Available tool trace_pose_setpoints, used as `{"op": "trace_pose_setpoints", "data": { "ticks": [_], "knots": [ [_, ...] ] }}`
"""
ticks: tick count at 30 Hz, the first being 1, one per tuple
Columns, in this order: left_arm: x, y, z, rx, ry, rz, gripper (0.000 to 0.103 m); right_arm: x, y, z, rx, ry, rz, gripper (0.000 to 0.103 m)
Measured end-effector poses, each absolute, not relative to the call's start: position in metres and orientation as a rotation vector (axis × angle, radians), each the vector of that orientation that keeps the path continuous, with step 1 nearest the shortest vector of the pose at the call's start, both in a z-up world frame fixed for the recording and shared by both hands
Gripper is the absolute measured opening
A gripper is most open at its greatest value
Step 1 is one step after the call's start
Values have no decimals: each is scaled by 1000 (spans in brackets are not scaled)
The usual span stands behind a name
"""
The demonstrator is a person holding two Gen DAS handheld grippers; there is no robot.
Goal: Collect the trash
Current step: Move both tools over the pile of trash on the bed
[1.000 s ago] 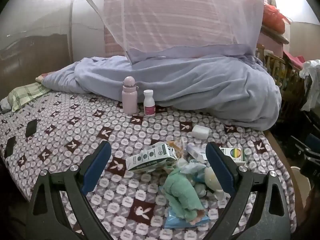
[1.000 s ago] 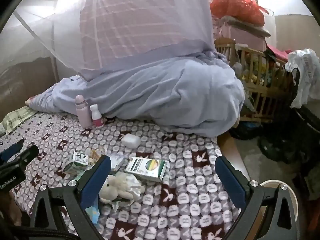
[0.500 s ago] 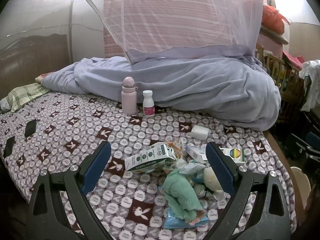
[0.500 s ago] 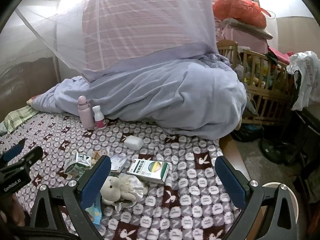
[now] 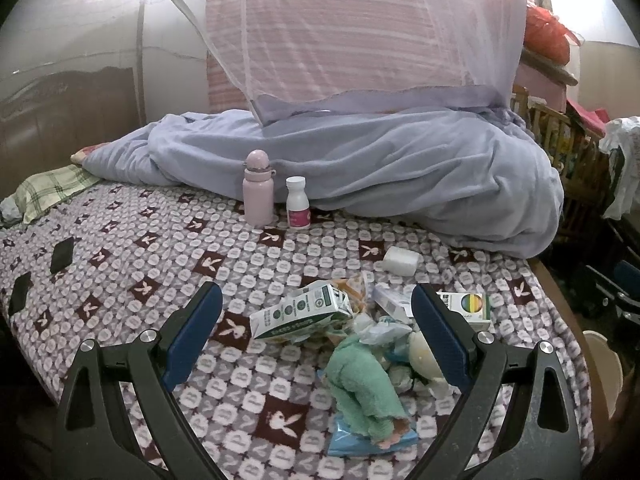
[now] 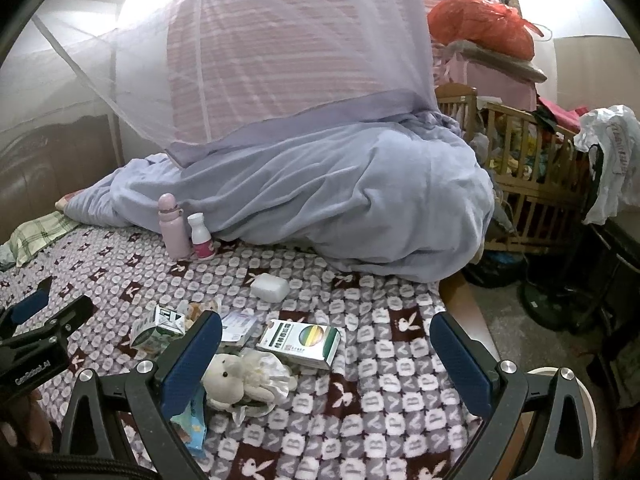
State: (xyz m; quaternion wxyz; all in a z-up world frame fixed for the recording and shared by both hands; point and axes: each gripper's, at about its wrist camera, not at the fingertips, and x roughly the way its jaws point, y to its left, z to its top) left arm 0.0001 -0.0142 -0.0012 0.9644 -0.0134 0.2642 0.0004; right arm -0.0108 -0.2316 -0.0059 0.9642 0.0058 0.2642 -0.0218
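Both grippers, left gripper (image 5: 316,332) and right gripper (image 6: 326,354), hover wide open and empty above a rabbit-print bedspread (image 5: 132,280), where a crushed milk carton (image 5: 300,312), medicine box (image 6: 300,338) and wrappers lie heaped beside a plush doll (image 6: 234,376).

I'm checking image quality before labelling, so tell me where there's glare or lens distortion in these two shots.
Left wrist view: daylight washes out the mosquito net at the top, dark fisheye corners, and the bed cover bends toward the edges. Right wrist view: blown-out glare at the upper left behind the net, the crib rails bow, and the medicine box stays sharp.
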Motion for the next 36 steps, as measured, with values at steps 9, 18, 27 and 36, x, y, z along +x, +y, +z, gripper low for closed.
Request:
{"op": "trace_pose_setpoints", "data": {
  "ticks": [9, 18, 27, 36],
  "knots": [
    [0, -10, -1, -29, 530, 8, 95, -10, -229, -6, 8, 542, -41, 103],
    [0, -9, -2, -31, 533, 17, 95, -11, -227, -9, 1, 553, -40, 103],
    [3, -10, -6, -31, 550, 15, 95, -11, -228, -10, 1, 560, -38, 103],
    [5, -8, -10, -28, 564, 22, 95, -9, -228, -18, -4, 579, -32, 103]
  ]
}}
